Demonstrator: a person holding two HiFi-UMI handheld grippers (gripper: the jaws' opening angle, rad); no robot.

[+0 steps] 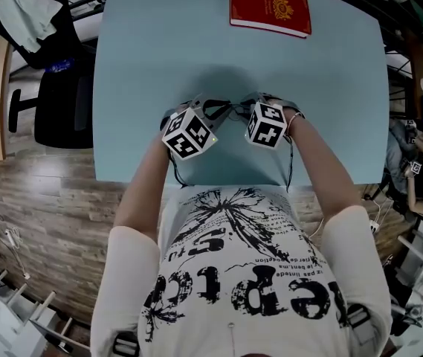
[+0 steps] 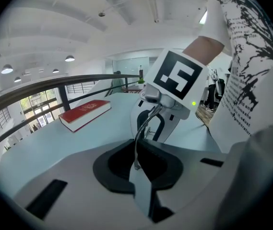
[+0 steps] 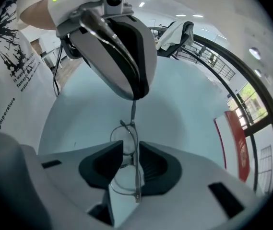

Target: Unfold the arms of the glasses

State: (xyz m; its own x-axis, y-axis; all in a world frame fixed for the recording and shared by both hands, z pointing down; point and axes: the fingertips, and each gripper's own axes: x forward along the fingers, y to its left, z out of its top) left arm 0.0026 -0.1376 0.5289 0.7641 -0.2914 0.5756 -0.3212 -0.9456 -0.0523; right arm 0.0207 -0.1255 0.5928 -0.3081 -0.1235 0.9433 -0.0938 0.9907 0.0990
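Thin metal-rimmed glasses (image 3: 125,143) hang over the pale blue table (image 3: 174,114). My left gripper (image 3: 135,95) is shut on one glasses arm (image 2: 143,128), a thin wire that runs from its jaws toward the right gripper's marker cube (image 2: 174,95). The lenses sit edge-on between the pads of my right gripper (image 3: 126,162), which stands open with a gap on each side of the frame. In the head view both grippers, left (image 1: 210,116) and right (image 1: 239,112), meet near the table's front edge. There they hide most of the glasses.
A red book (image 1: 269,9) lies at the far side of the table (image 1: 159,50). A black chair (image 1: 62,103) stands to the left on the wooden floor. The person's arms and printed shirt fill the near side.
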